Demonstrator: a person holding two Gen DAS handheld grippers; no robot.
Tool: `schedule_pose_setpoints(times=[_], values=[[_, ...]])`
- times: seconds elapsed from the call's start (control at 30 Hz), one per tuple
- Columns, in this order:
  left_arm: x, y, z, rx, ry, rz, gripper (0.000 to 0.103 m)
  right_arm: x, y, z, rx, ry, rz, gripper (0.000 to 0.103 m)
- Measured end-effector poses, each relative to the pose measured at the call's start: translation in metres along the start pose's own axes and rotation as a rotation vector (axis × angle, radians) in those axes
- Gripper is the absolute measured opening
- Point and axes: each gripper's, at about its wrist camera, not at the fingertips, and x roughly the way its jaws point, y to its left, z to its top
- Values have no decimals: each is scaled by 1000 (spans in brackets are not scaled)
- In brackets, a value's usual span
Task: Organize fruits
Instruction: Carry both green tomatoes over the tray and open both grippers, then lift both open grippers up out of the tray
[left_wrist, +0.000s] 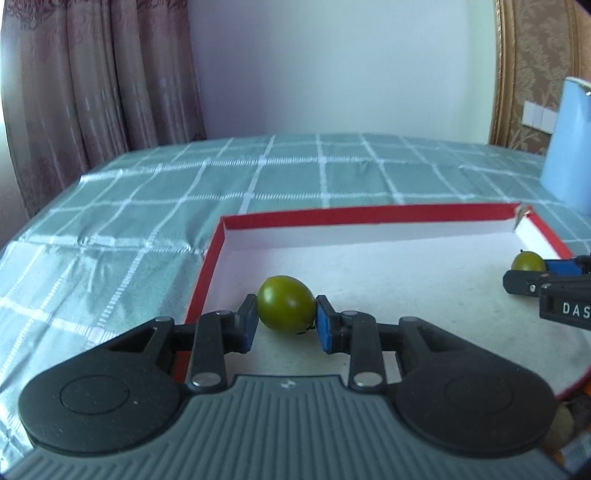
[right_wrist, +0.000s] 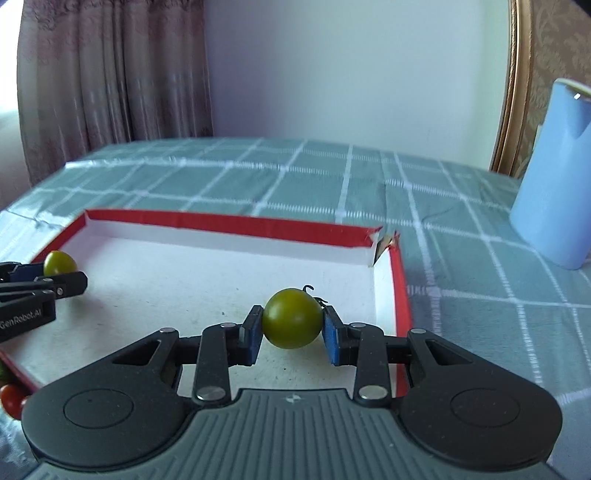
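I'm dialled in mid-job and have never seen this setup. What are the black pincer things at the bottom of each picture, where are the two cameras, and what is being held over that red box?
Each picture comes from a fisheye camera mounted on a hand-held two-finger gripper, looking forward along its fingers. There is no robot arm: a person holds one gripper in each hand.

In the left wrist view, the left gripper is shut on a green tomato, pinched between blue pads. The right wrist view shows the right gripper shut on a second green tomato. Each camera also glimpses the other gripper at its edge.

Both tomatoes are over a shallow red-rimmed box with a white floor, on a green checked tablecloth. A blue jug stands to the right, and red tomatoes lie outside the box.
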Motion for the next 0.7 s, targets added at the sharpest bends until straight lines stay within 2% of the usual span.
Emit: schedule_pose_setpoints(times=[0.33,0.4,0.53,0.6,0.7], values=[[6,-1,0,3,4,5,33,2,-1,2,4,10,6,33],[6,-1,-1,3,0,5,45,2,-1,2,3,10,6,33],[1,-3,-2,7,-24,7,59,2,-1,2,1,11,7,34],[-3,-4,-3,12,-47,13,72,2,-1,2,2,15,9,36],[-11,-4,-4,20,-78,16,81,1,-2,2,8,10,14,38]])
